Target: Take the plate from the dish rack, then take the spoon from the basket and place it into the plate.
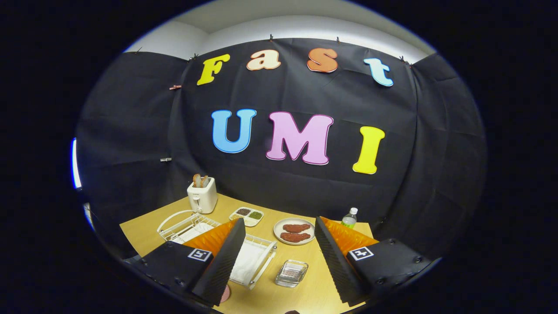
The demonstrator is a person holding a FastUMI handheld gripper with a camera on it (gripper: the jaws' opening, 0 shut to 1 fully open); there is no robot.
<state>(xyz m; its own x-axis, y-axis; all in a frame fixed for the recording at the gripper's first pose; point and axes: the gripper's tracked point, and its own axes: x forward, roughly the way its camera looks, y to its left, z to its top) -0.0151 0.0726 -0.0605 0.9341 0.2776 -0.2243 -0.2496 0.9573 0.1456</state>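
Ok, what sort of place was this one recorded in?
Probably a staged kitchen tabletop in a booth: a wooden table holds a toaster with bread, a white dish rack and a plate of meat. The gripper hangs open above.

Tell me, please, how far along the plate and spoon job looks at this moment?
Nothing looks done yet. The gripper is open and holds nothing, above the table, with the white dish rack just ahead of its fingers. Fetching the plate and spoon remains; I cannot make either out.
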